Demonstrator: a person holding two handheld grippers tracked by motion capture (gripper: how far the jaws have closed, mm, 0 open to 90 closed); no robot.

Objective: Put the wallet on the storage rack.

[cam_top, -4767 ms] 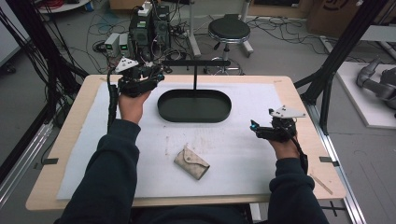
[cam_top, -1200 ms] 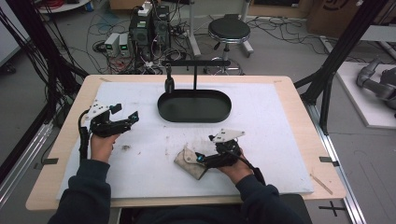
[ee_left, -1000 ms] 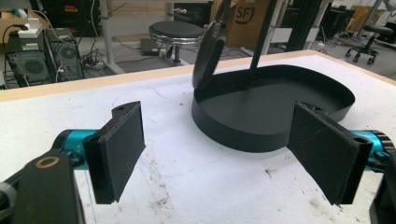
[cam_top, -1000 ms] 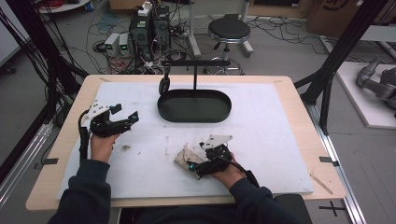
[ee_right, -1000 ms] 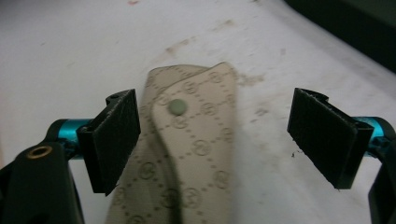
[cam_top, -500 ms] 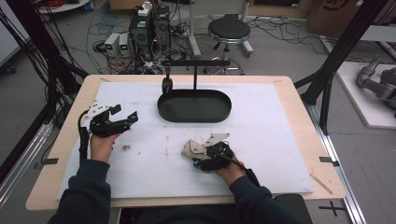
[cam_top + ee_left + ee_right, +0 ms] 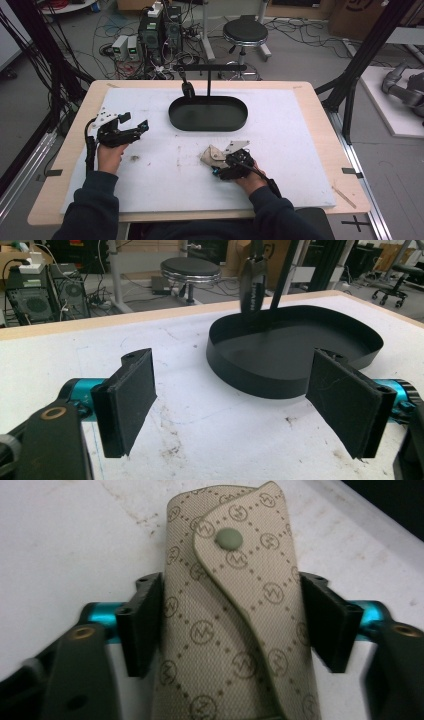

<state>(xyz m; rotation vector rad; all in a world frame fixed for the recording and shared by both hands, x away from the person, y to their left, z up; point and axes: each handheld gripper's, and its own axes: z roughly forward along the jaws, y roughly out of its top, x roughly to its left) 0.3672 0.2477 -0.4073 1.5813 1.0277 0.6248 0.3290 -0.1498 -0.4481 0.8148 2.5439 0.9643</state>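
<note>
The right hand-held gripper (image 7: 224, 161) lies low over the near middle of the worktop (image 7: 310, 165), its jaws just closed and clamped on the beige monogram pouch (image 7: 235, 625). The left hand-held gripper (image 7: 135, 131) hovers at the left with jaws wide apart, facing the black oval tray (image 7: 208, 113) farther off. Cables and a stool (image 7: 245, 33) crowd the floor beyond.

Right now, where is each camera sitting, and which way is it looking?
High view: above the table's near side, looking forward and down; both forearms, left gripper and right gripper.
Left gripper view: rides the left gripper, looking between its open black jaws toward the black tray.
Right gripper view: rides the right gripper, looking at the beige pouch clamped between its jaws.
Shared: the tray shows in the high and left gripper views, the pouch in the high and right gripper views.
</note>
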